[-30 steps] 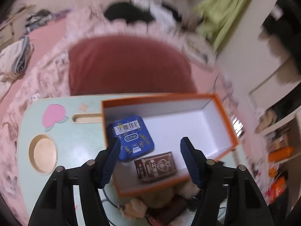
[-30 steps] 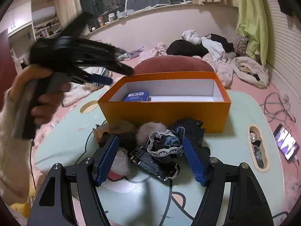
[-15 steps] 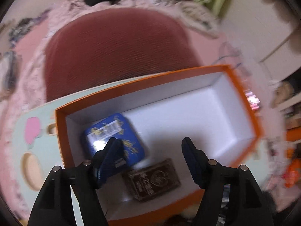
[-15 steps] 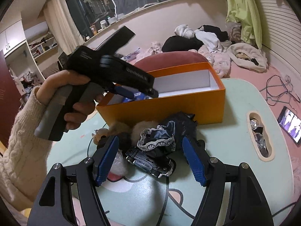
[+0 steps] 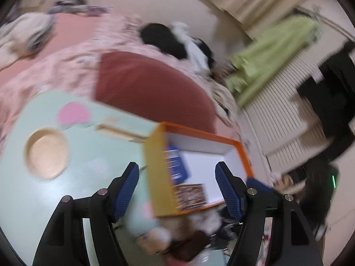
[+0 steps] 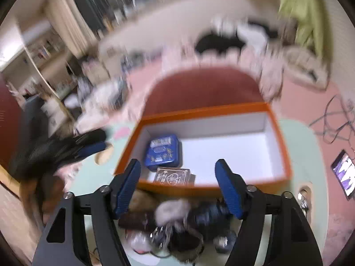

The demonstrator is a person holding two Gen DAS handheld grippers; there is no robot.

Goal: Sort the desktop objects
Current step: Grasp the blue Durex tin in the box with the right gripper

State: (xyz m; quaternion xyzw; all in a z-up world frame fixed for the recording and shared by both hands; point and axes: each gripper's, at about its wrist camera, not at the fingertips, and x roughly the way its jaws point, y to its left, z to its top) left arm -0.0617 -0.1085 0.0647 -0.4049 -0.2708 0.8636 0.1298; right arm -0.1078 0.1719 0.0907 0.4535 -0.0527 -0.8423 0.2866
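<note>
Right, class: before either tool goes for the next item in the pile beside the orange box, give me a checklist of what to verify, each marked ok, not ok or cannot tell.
1. Open orange cardboard box has free white floor: ok.
2. Blue rectangular tin and dark patterned card box already lie inside: ok.
3. Right tool holds nothing; its jaws are closing: ok.
4. Left tool holds nothing; its jaws are opening: ok.
5. Views sharp enough to aim: not ok, both blurred.
6. Which item in the dark mixed pile lies free to lift: cannot tell.
</note>
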